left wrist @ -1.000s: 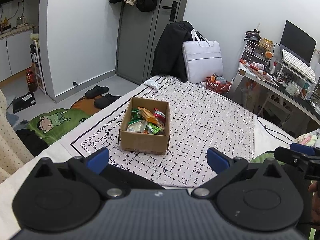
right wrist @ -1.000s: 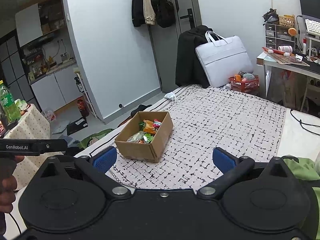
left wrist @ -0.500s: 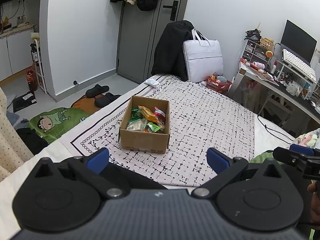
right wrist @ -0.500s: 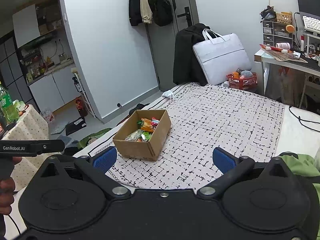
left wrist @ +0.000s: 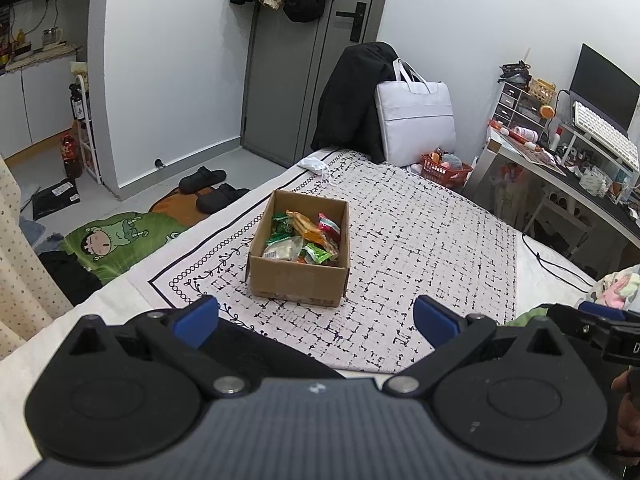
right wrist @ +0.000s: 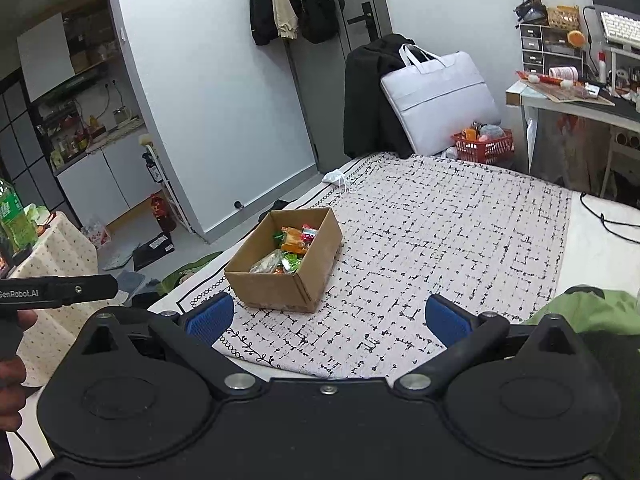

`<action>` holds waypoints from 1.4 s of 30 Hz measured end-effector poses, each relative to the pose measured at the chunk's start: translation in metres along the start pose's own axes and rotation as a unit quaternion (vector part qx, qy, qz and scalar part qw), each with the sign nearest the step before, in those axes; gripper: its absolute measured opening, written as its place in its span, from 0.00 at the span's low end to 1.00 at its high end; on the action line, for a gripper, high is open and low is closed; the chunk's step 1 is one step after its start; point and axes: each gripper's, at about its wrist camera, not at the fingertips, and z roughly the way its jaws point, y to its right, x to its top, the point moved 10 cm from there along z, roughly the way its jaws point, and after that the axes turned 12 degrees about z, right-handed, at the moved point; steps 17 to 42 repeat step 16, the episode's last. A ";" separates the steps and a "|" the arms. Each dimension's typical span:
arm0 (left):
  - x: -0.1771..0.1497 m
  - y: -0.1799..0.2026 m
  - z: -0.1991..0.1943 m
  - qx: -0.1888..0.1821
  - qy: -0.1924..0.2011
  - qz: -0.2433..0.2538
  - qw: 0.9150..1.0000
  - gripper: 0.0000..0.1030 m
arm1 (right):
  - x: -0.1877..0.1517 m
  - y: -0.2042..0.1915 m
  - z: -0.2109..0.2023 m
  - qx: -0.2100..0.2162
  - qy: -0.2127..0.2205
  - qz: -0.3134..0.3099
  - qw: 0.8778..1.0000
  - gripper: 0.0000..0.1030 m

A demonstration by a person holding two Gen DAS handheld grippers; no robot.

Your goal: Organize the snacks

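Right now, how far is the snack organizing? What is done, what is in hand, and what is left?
Done: several snack packets lie together in the cardboard box on the patterned cloth; none shows loose on the cloth.
In hand: nothing. The left tool and right tool are both open and empty, apart from the box.
Left: possibly nothing, unless the snacks must be sorted out of the box.

A brown cardboard box (left wrist: 298,276) is showing green, orange and red snack packets (left wrist: 304,236) inside. The bedspread (left wrist: 420,248) under it is displaying a white ground with black broken grid marks and a black looped border. Blue pads (right wrist: 210,316) are showing on the black gripper. A red basket (right wrist: 484,146) is sitting beside a pale lilac bag (right wrist: 444,100).
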 end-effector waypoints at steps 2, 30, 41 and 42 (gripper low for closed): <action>0.000 -0.002 0.000 0.001 0.001 -0.002 1.000 1.00 | -0.001 -0.001 0.001 0.000 -0.001 -0.002 1.000 1.00; -0.004 -0.012 0.005 0.000 -0.002 -0.014 1.000 1.00 | -0.009 -0.004 0.012 -0.005 -0.018 -0.004 1.000 1.00; -0.004 -0.012 0.005 0.000 -0.002 -0.014 1.000 1.00 | -0.009 -0.004 0.012 -0.005 -0.018 -0.004 1.000 1.00; -0.004 -0.012 0.005 0.000 -0.002 -0.014 1.000 1.00 | -0.009 -0.004 0.012 -0.005 -0.018 -0.004 1.000 1.00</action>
